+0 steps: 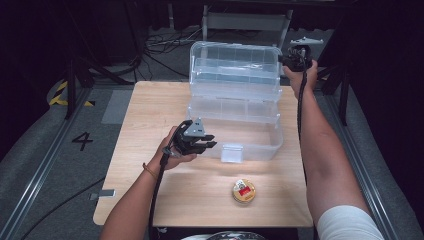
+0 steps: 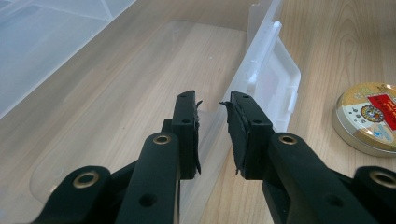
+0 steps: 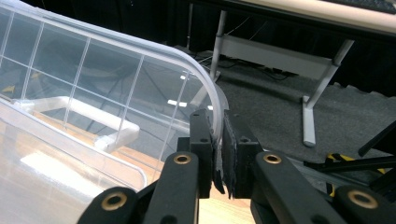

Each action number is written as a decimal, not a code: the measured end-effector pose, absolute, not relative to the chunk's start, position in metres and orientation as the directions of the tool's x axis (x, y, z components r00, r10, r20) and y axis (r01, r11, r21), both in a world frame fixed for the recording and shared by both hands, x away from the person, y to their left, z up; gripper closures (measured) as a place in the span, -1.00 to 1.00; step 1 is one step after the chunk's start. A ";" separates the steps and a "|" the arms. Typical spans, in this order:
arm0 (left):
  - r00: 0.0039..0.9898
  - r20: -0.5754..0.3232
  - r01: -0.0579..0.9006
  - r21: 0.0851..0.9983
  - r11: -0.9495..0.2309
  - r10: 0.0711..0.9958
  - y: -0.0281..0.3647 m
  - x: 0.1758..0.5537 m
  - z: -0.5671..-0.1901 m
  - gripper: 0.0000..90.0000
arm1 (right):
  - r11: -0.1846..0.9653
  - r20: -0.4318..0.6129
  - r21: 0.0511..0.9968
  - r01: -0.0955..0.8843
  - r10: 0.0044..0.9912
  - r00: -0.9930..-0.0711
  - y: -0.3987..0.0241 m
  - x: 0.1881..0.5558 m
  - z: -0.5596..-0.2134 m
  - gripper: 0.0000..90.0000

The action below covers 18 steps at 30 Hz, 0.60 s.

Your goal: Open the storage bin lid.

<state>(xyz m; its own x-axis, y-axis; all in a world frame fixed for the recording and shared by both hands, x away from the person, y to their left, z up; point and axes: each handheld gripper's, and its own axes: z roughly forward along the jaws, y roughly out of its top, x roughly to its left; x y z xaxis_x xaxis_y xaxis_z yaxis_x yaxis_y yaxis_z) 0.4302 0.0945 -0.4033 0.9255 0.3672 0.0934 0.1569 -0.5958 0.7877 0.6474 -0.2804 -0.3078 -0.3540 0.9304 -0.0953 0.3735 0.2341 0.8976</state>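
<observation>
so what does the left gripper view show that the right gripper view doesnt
Left gripper view: the round gold tin on the wooden table, the box's front latch, and the left gripper with its jaws either side of the front wall, a gap still showing.

Right gripper view: the raised lid with its grid of dividers, its rim pinched by the right gripper, and a grey floor with a metal stand behind.

Both: the clear plastic box and black jaws.

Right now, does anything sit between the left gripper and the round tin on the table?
Nothing visible does. The left gripper straddles the clear box's front wall; the round tin lies on bare wood beside it.
</observation>
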 end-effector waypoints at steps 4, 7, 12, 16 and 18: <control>0.928 0.088 0.156 0.790 -0.593 0.361 0.095 0.431 -0.404 0.64 | 0.238 -0.090 0.890 0.390 0.928 -0.361 -0.281 0.654 -0.310 0.85; 0.929 0.086 0.156 0.791 -0.591 0.361 0.095 0.432 -0.404 0.63 | 0.256 -0.105 0.879 0.401 0.927 -0.361 -0.279 0.659 -0.311 0.85; 0.928 0.085 0.159 0.791 -0.591 0.363 0.095 0.431 -0.404 0.63 | 0.251 -0.095 0.873 0.419 0.929 -0.358 -0.280 0.665 -0.315 0.85; 0.927 0.084 0.161 0.790 -0.591 0.366 0.094 0.431 -0.404 0.63 | 0.243 -0.085 0.870 0.429 0.931 -0.355 -0.280 0.669 -0.318 0.85; 0.926 0.089 0.158 0.790 -0.592 0.366 0.094 0.431 -0.404 0.63 | 0.246 -0.084 0.866 0.435 0.930 -0.358 -0.280 0.671 -0.318 0.84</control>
